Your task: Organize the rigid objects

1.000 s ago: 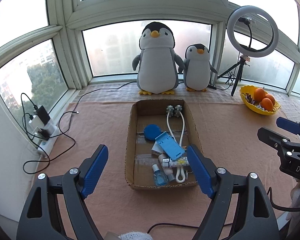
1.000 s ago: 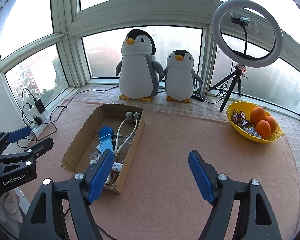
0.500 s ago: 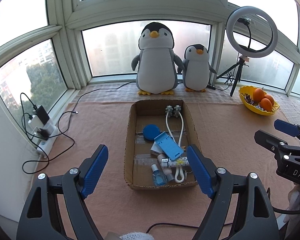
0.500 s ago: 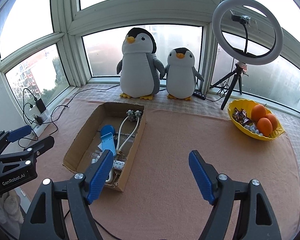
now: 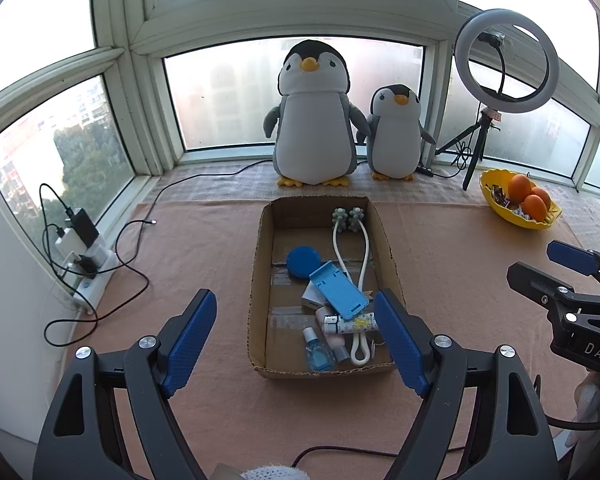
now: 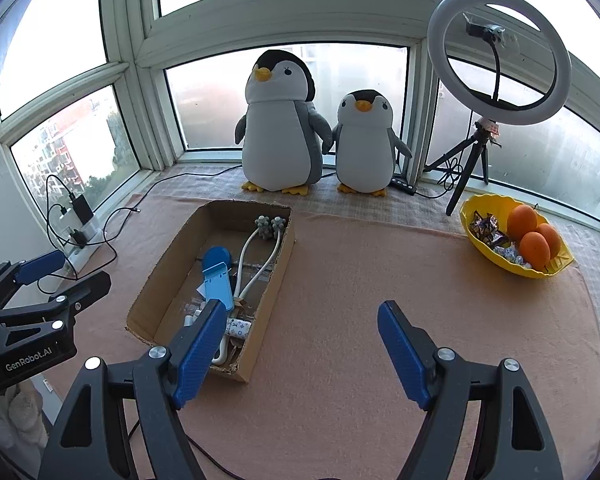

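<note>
Above the near end of the shallow brown cardboard box (image 5: pixel 261 280), I held the left tongs (image 5: pixel 296 338) spread wide and empty, clear of everything. My right tongs (image 6: pixel 302 346) were spread just as wide, pinching nothing, over the bare peach cloth of the desk (image 6: pixel 380 288) just right of the box.

All the task's things lay inside that box, crowded toward its near end: a light-blue plastic phone stand (image 5: pixel 338 288) leaning across a round dark-blue disc (image 5: pixel 303 262), a white looped neck massager with grey knobbed heads (image 5: pixel 349 220) running along the right wall, a patterned white tube (image 5: pixel 354 323), and a small clear bottle of blue liquid (image 5: pixel 318 352).

I judged the pile itself to be the main hazard. The stand overlapped the disc and the tube, so lifting one piece could drag or tip its neighbours. The massager's loop curled round the small items, and a snag there might haul the whole light box across the cloth. The bottle looked slick and small enough to squirt out of a poorly centred pinch. With both tongs so near each other, reaching in together risked a collision.
</note>
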Demonstrator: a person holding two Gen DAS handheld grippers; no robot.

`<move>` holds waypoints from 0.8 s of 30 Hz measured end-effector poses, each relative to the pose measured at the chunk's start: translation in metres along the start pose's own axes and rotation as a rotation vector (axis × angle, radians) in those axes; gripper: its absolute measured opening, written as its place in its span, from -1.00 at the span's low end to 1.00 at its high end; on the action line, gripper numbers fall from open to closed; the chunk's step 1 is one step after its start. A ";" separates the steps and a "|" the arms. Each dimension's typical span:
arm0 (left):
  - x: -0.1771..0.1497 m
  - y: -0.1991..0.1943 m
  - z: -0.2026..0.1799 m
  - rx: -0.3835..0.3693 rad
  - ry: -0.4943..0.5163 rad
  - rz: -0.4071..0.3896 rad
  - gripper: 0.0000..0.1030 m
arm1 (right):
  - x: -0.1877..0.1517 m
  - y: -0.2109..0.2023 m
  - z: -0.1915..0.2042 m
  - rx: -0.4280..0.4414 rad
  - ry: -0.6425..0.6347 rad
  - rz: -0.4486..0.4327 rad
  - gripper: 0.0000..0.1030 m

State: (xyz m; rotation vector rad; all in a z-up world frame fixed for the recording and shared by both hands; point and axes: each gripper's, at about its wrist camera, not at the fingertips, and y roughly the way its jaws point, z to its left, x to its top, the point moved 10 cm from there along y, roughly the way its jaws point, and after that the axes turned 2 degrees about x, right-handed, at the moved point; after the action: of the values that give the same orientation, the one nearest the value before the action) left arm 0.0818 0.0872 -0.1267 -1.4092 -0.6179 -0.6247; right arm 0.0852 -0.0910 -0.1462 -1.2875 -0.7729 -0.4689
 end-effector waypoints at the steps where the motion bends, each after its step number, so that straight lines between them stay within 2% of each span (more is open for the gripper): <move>1: 0.000 0.001 0.000 0.000 0.000 0.001 0.58 | 0.000 0.000 0.000 0.000 -0.001 0.001 0.45; 24: -0.001 0.003 0.001 -0.002 -0.005 0.009 0.58 | -0.002 0.003 0.004 -0.003 -0.006 0.012 0.45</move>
State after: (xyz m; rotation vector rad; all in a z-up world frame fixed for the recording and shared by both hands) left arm 0.0835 0.0882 -0.1292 -1.4155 -0.6148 -0.6148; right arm 0.0849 -0.0869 -0.1496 -1.2962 -0.7699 -0.4570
